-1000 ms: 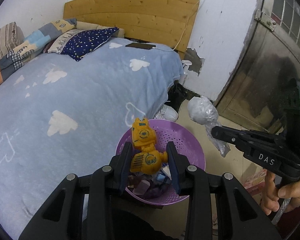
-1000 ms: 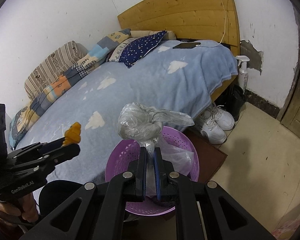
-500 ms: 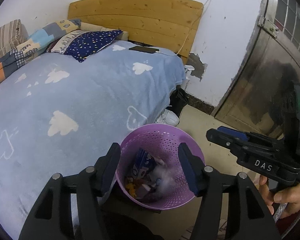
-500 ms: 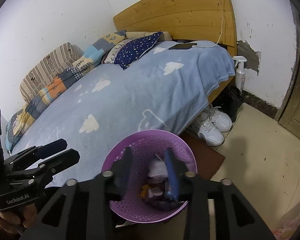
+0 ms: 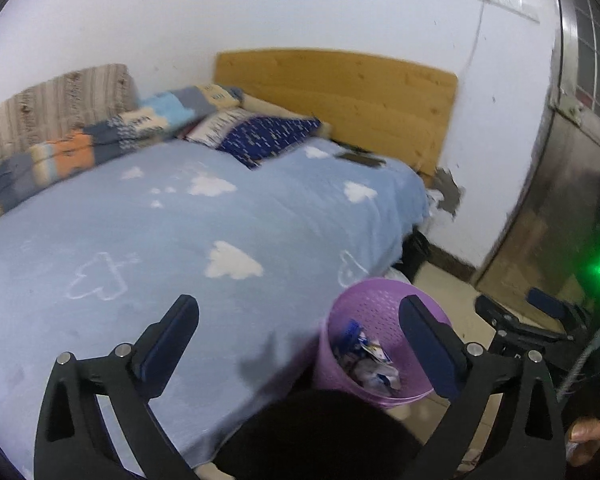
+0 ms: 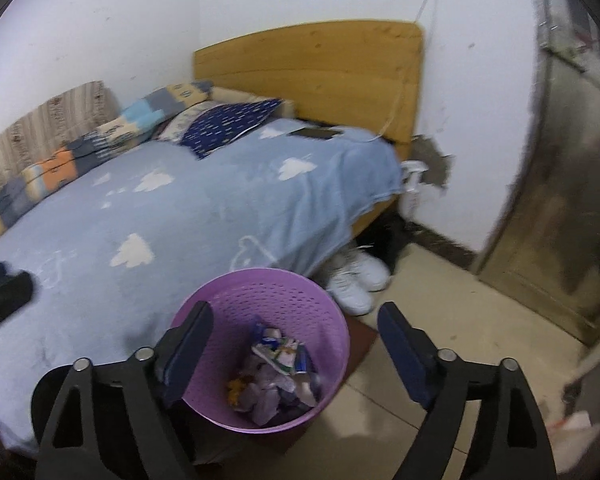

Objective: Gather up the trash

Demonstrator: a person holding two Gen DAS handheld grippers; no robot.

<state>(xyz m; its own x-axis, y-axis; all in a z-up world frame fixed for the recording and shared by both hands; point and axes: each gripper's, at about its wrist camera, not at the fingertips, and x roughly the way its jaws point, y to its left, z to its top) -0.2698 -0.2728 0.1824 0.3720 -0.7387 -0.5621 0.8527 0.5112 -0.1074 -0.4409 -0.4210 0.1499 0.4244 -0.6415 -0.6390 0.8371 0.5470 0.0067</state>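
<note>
1. The left claw [image 5: 300, 332] stands wide with nothing between its fingers; its jaws have just been opening. It hangs over the edge of the bed [image 5: 180, 240].
2. The right claw [image 6: 296, 336] is wide too, jaws just opened and bare, held above the purple basket [image 6: 268, 292].
3. In the right wrist view the basket sits at 6 o'clock, on the floor tight against the bed's side. The trash [image 6: 276, 376], crumpled wrappers and plastic, lies in its bottom.
4. In the left wrist view the same basket appears at 5 o'clock, partly behind the claw's right finger [image 5: 428, 352].
5. White shoes [image 6: 356, 280] stand just beside the basket at its 2 o'clock, half under the hanging blanket.
6. A dark phone [image 6: 316, 133] lies on the bed near the wooden headboard [image 6: 320, 80], at 12 o'clock.
7. Pillows [image 6: 228, 124] are piled at 11 o'clock.
8. A metal door [image 6: 560, 220] fills 3 o'clock.
</note>
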